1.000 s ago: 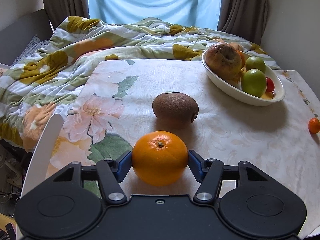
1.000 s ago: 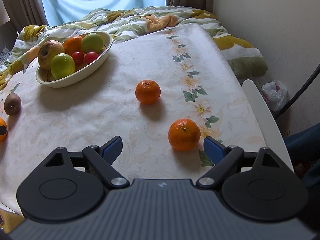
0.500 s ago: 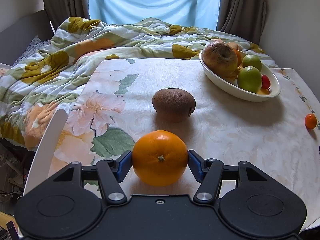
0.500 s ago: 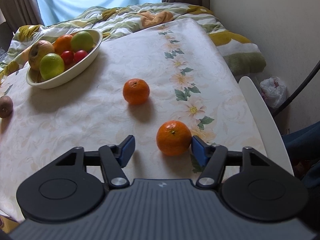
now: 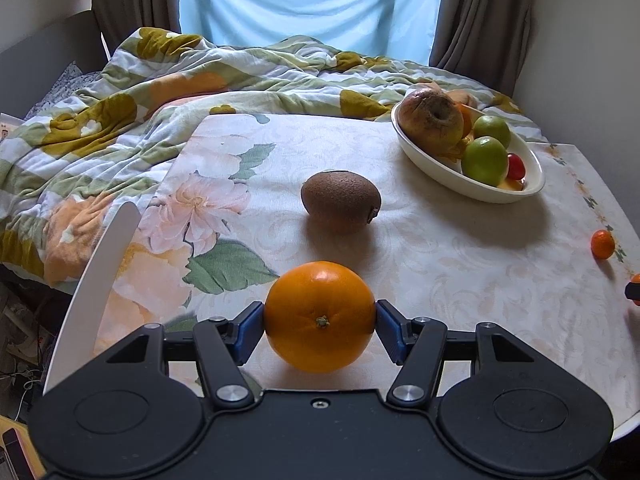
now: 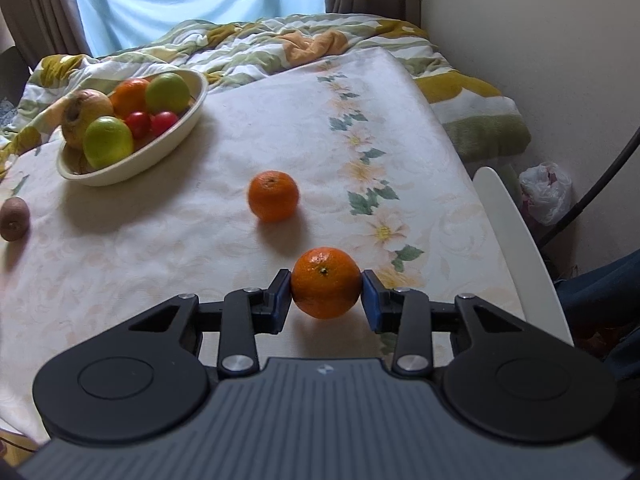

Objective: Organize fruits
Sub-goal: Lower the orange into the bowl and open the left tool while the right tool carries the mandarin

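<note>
Fruits partly gathered: the cream oval bowl (image 5: 472,184) near the far edge of the worktop (image 5: 460,264) already holds a large brownish fruit, two green ones, an orange one and small red ones. Left gripper (image 5: 320,326) is pinching a big orange (image 5: 320,316) between its blue pads, near the worktop's near-left corner; whether it is lifted clear of the cloth I cannot tell. Right gripper (image 6: 325,294) has its pads against both sides of a mandarin (image 6: 325,282) toward the near-right edge, apparently pinching it. Left loose on the cloth: a kiwi (image 5: 340,202), between the big orange and the bowl, and a second mandarin (image 6: 273,196) mid-worktop, well apart from the bowl. Judgement: roughly halfway; two pieces are in hand and need carrying to the bowl, two more need picking up. Bowl looks fairly full, so placement room may be tight.
</note>
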The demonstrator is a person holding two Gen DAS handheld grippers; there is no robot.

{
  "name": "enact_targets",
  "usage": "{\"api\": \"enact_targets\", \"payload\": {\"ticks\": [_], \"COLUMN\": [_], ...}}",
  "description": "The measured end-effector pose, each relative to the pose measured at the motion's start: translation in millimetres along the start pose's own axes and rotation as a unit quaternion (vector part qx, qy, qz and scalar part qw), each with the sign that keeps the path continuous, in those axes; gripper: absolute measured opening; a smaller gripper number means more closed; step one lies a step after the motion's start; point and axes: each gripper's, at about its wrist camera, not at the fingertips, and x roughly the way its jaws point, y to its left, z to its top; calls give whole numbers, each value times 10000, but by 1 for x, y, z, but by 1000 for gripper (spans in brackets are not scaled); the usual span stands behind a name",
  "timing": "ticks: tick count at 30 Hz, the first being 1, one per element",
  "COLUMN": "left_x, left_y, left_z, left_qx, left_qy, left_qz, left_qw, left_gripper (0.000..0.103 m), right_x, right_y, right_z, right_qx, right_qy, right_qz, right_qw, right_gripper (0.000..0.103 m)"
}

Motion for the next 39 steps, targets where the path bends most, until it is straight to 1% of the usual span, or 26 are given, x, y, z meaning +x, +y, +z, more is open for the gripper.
{"api": "enact_targets", "payload": {"ticks": [4,11,17,23,29,32,39], "left_x": [-12,-39,-56,-65,-59,-51,-27], "left_y": [-1,-11,-13,-23,-41,-53,-79], "left_z": [2,13,34,59,82,92,124], "left_qx": [-8,205,246,359,376,396,340], "left_qy": [-32,-134,-300,-517,-671,-719,-745], "left_qz": [-85,-121,-222,-343,-537,-545,-497], "left_qw": [10000,9996,9990,9974,9956,9951,9954], "left_gripper": [64,64,64,64,64,64,64], "right_x": [-8,-32,-58,-70,-69,-59,-34], "right_y": [8,25,41,49,52,52,53], "right_z": [1,11,32,47,66,79,113], "right_qx": [-56,-213,-439,-253,-235,-226,-468], "right_qy": [-24,-146,-275,-278,-413,-419,-411], "right_qz": [91,209,303,434,547,650,916], "right_qw": [9999,9994,9982,9984,9974,9968,9938], "right_gripper": [53,52,52,52,52,52,52]}}
